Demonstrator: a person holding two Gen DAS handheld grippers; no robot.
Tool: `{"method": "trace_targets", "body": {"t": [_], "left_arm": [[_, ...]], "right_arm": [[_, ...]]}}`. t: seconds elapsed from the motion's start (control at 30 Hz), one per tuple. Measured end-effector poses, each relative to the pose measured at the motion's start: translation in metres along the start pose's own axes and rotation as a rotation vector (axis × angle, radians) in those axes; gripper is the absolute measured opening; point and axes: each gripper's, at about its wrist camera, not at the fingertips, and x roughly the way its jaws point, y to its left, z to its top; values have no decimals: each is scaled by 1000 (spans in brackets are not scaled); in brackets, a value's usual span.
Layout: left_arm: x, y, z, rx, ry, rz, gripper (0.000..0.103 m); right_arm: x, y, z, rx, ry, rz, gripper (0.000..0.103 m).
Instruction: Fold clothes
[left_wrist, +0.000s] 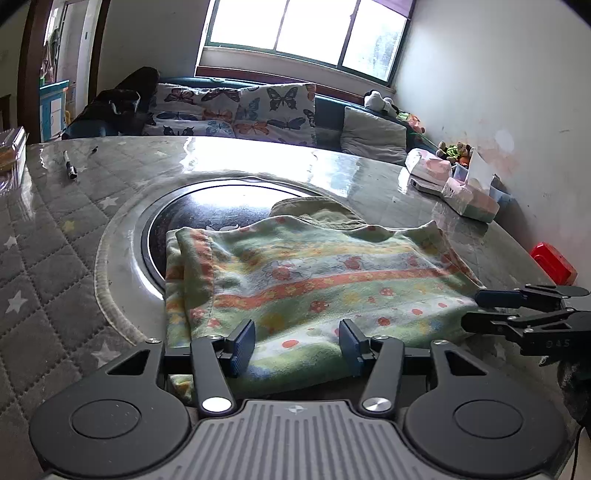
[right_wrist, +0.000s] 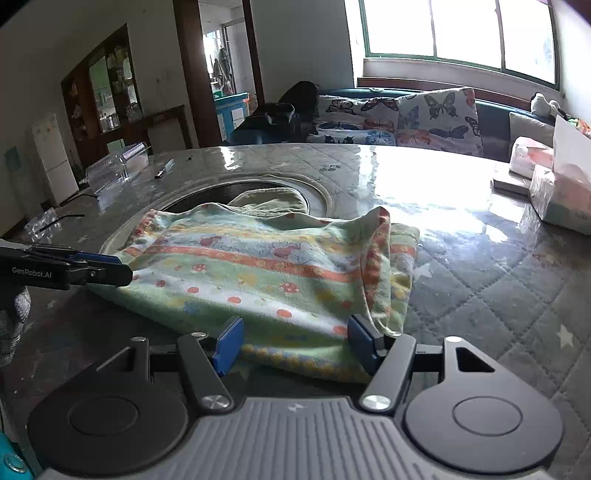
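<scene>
Both hand-held grippers open at the garment's near edge.
Left hand-held gripper (left_wrist: 297, 347) and right hand-held gripper (right_wrist: 295, 345) straddle the striped garment (left_wrist: 314, 280), gripping nothing; pinch matching corners before folding toward the table's (left_wrist: 55, 229) far edge.

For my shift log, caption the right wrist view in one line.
Right hand-held gripper open at the near edge of a folded green, orange-striped patterned garment on the quilted grey table.

A folded striped garment (right_wrist: 266, 273) lies on the quilted bench (right_wrist: 498, 266), partly over a dark round inset (right_wrist: 207, 194). The right gripper (right_wrist: 295, 345) stands open at its near edge, blue pads (right_wrist: 229, 343) spread. The left gripper (right_wrist: 107, 267) reaches the cloth's left edge, its state unclear.
</scene>
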Motion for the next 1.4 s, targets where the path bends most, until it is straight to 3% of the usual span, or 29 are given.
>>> {"method": "trace_targets", "body": {"t": [0.2, 0.33, 0.43, 0.63, 0.77, 0.9, 1.3, 1.4], "left_arm": [[-5, 2, 2, -9, -1, 12, 59], [-7, 6, 1, -19, -1, 27, 59], [-8, 10, -1, -23, 1, 41, 59], [-6, 16, 8, -43, -2, 44, 59], [1, 19, 22, -49, -26, 48, 59], [16, 26, 37, -47, -30, 69, 59], [54, 58, 54, -98, 25, 66, 57], [50, 58, 55, -105, 21, 69, 58]], "right_arm": [[6, 1, 20, -22, -31, -16, 65], [27, -9, 31, 16, -21, 6, 65], [37, -19, 31, 32, -2, -27, 64], [35, -24, 44, 37, -33, -30, 64], [54, -25, 59, 47, -28, -2, 64], [73, -35, 60, 96, -1, -28, 64], [73, -43, 60, 112, 0, -18, 69], [69, -40, 62, 105, -11, -22, 75]]}}
